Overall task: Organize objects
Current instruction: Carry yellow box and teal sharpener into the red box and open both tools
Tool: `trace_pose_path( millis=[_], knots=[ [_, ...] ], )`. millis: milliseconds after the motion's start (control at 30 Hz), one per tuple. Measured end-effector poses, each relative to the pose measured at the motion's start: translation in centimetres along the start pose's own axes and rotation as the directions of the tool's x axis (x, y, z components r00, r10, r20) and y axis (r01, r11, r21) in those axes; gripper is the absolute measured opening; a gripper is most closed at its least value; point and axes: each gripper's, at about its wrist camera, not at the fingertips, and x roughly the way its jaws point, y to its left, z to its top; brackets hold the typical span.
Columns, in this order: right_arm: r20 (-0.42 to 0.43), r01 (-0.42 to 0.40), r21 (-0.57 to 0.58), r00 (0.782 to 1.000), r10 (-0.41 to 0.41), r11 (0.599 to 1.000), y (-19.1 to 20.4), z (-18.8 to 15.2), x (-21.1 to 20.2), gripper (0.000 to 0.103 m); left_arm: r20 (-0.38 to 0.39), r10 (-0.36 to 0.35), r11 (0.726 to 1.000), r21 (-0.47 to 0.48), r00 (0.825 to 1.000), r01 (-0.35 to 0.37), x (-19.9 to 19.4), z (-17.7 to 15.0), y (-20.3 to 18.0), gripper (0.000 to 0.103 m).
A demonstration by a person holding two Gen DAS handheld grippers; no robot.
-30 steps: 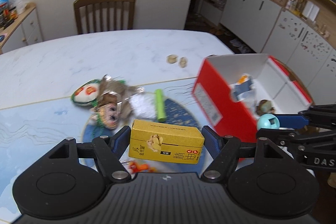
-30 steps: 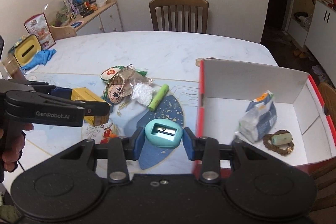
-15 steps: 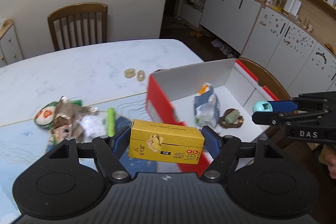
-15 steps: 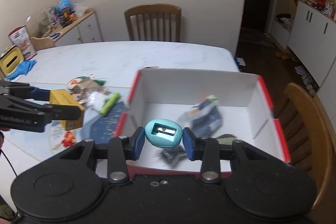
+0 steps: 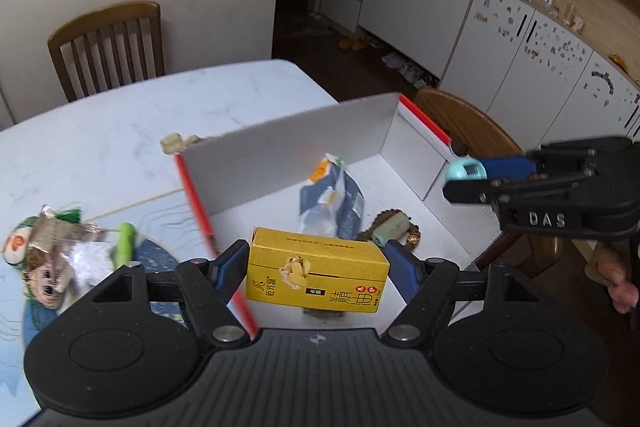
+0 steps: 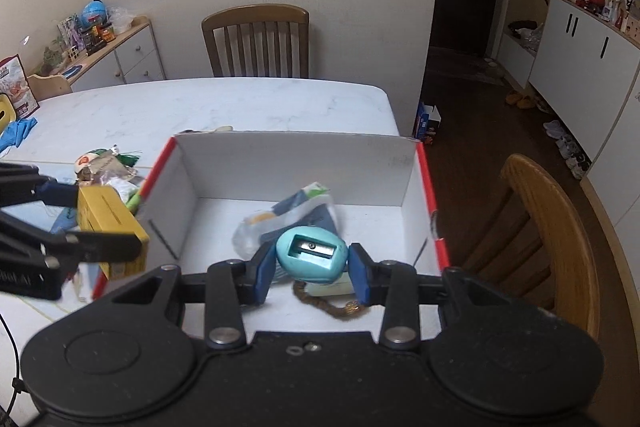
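While both hovered over the red box (image 6: 428, 183) | left tool (image 5: 318, 269) clamped yellow carton (image 5: 316, 273), long axis crosswise | right tool (image 6: 310, 263) clamped teal sharpener (image 6: 311, 255), nearer box floor

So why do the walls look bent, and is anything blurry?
Both views use fisheye lenses, bending edges. In the left wrist view the snack packets look smeared while the yellow box stays crisp; in the right wrist view the tissue pack blurs behind the sharp teal sharpener.

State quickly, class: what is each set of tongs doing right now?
Left tongs: closed on the yellow carton, at the red box.
Right tongs: closed on the teal sharpener, over the box.
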Motion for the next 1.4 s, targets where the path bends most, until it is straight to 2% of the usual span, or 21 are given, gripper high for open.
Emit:
trace_pose_path(
  millis=[233,667,933,1067,1400],
  knots=[
    [-0.019,0.000,-0.035,1.000,-0.001,0.999,-1.2,1.1,2.8,0.038,-0.060,0.019,1.000,0.014,0.998,-0.018,3.7,0.5,-2.0,0.074],
    [-0.147,-0.012,-0.061,0.989,0.003,0.998,-2.4,1.8,9.2,0.038,-0.172,0.044,0.999,0.031,0.984,-0.039,9.3,1.2,-3.8,0.074],
    [-0.240,-0.019,-0.119,0.971,-0.010,0.993,-1.9,1.9,11.9,0.038,-0.238,0.052,0.998,0.038,0.970,-0.044,11.7,1.3,-4.2,0.074],
    [-0.303,-0.035,-0.124,0.953,-0.004,0.992,-1.7,1.9,13.0,0.038,-0.279,0.044,0.999,0.034,0.959,-0.036,12.9,1.6,-4.1,0.074],
    [-0.363,-0.037,-0.113,0.932,-0.007,0.993,-1.7,1.7,14.4,0.038,-0.325,0.038,0.999,0.022,0.945,-0.033,14.5,1.5,-4.0,0.074]
  ],
)
